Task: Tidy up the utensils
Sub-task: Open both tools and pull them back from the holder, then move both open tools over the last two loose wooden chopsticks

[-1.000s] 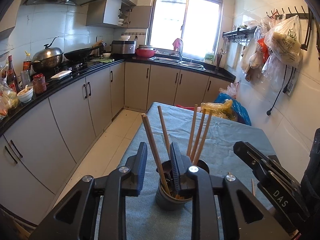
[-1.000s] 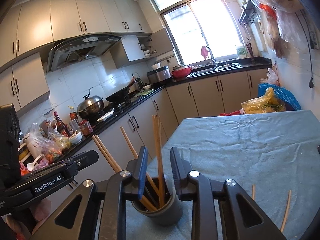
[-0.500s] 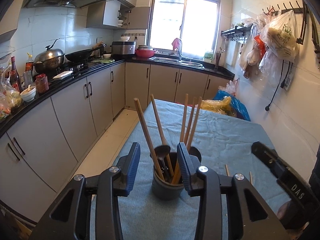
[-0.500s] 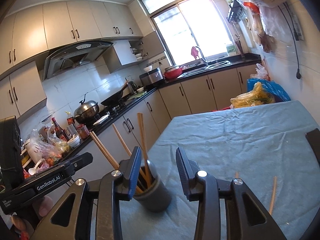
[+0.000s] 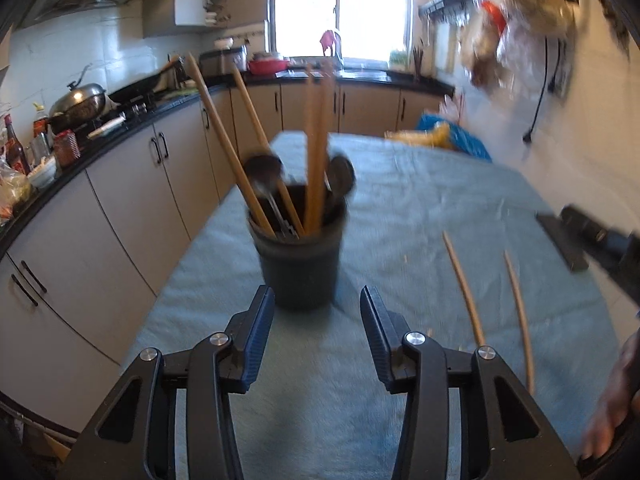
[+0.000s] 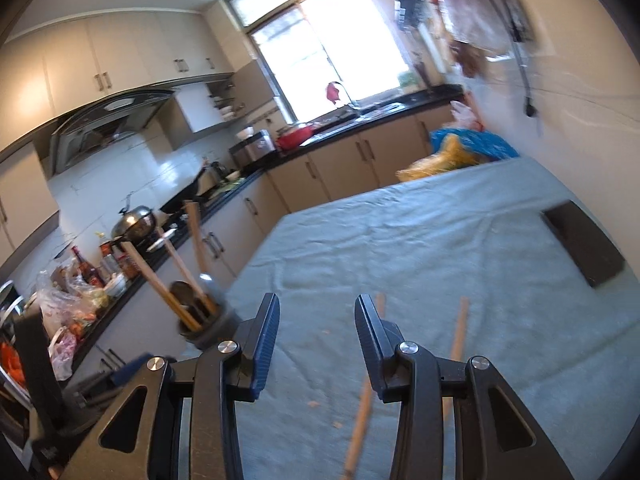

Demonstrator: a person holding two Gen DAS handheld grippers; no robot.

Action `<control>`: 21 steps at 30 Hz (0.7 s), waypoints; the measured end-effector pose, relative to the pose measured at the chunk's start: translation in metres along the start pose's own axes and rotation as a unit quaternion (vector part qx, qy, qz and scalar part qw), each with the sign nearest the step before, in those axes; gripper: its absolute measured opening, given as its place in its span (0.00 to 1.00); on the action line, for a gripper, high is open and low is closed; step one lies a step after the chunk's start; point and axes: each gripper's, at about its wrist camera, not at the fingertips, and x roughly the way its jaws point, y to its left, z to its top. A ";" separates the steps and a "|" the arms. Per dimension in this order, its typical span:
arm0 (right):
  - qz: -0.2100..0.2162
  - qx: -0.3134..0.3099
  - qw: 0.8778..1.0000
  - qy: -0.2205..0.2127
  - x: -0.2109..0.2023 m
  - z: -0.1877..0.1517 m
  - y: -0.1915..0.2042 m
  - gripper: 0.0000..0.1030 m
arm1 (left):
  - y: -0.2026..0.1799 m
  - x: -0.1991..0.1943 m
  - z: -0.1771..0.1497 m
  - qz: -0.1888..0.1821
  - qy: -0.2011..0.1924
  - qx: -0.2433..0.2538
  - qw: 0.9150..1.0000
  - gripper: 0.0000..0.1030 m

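Left claw (image 5: 316,328): released, jaws just been opening, nothing between them.
Right claw (image 6: 316,334): released, just been opening, empty.
Utensil cup (image 5: 300,256): frame centre, upright on surface (image 5: 400,208).
Loose chopsticks (image 5: 466,292): lower right, flat.

Surface (image 5: 420,208) covered by a wrinkled blue-grey cloth. Black counter (image 5: 120,128) at left carries a lidded steel pot (image 5: 78,100), wok (image 5: 148,84) and bottles (image 5: 16,152). Red basin (image 6: 294,136) beside the sink below the window (image 6: 320,48). Bags (image 5: 520,12) hang on the right wall.
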 end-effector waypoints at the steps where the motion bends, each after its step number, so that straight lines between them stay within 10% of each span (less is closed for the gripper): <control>1: -0.006 0.006 1.000 0.000 -0.002 -0.002 -0.008 0.41 | -0.003 0.005 -0.005 0.000 0.006 0.004 1.000 0.42; 21: -0.095 0.081 0.991 0.040 -0.004 -0.014 -0.102 0.41 | -0.034 0.064 -0.040 0.002 0.069 0.042 0.997 0.44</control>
